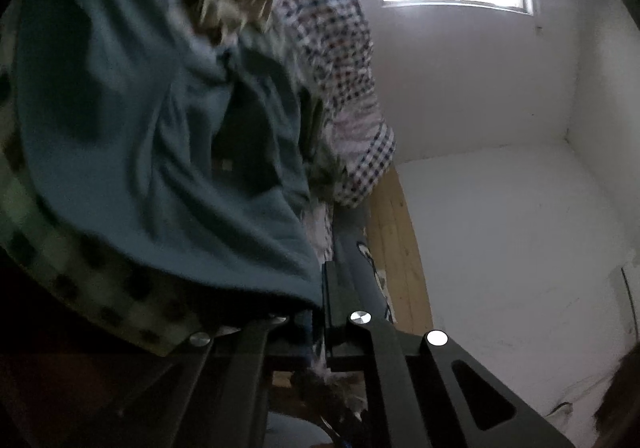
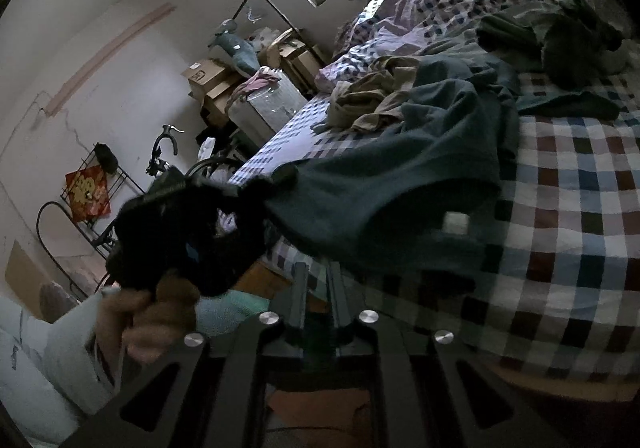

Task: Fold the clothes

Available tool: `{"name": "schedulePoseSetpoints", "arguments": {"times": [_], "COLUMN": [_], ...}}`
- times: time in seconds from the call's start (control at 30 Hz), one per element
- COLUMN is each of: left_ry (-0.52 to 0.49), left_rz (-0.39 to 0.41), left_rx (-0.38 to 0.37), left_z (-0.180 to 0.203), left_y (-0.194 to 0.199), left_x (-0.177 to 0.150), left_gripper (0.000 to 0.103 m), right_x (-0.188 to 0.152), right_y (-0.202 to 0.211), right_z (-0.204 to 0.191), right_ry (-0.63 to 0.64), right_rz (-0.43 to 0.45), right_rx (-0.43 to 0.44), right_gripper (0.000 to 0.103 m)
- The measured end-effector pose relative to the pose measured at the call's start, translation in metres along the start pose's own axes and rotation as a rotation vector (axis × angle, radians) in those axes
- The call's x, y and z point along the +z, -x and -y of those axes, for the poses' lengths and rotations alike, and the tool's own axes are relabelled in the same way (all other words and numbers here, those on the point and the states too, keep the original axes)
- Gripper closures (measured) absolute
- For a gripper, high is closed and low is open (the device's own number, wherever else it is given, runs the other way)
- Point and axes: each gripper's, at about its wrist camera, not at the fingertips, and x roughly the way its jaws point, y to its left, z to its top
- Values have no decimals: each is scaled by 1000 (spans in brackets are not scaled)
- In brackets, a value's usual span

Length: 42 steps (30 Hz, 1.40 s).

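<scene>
The left hand-held gripper (image 1: 316, 312) is seen clenched on an edge of the teal garment (image 1: 152, 136), which is lifted and drapes just ahead of its fingers over the checked bed (image 1: 120, 300). In the right wrist view the right hand-held gripper (image 2: 318, 284) is shown with its jaws slightly parted and nothing visibly pinched, the teal garment's lower fold lying just ahead of it on the bed, while its far corner is held up to the left by the other hand-held gripper, gripped in a person's hand (image 2: 152, 324). Farther off, a khaki garment (image 2: 372, 100) and a dark green garment (image 2: 560, 44) are seen crumpled on the bed.
</scene>
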Motion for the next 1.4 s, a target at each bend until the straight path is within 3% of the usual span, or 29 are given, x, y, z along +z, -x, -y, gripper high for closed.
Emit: {"name": "schedulePoseSetpoints", "arguments": {"times": [0.1,0.27,0.5,0.63,0.73,0.87,1.13,1.27,1.4], "left_ry": [-42,-117,-218,-273,-324,-326,-295,-298,-350], "left_rz": [62,199,336,259,183,138,207,277,345], "left_rx": [9,41,107,94,99,99,150,167,178], "left_z": [12,18,35,41,42,36,23,36,71], "left_y": [11,66,92,81,65,69,92,100,92], "left_x": [27,71,143,157,147,126,130,162,216], "left_gripper": [101,102,102,102,102,102,102,102,102], "right_x": [0,3,7,10,14,19,68,103,124], "right_y": [-1,-2,-11,-18,-23,-30,-22,-15,-11], "right_z": [2,7,6,-1,-4,-1,31,65,95], "right_ry": [-5,-23,-4,66,115,127,128,77,13], "right_rz": [0,5,-8,-20,-22,-31,43,115,179], "right_rx": [-7,-12,-34,-85,-105,-133,-255,-330,-348], "right_gripper": [84,83,81,71,64,63,58,58,57]}}
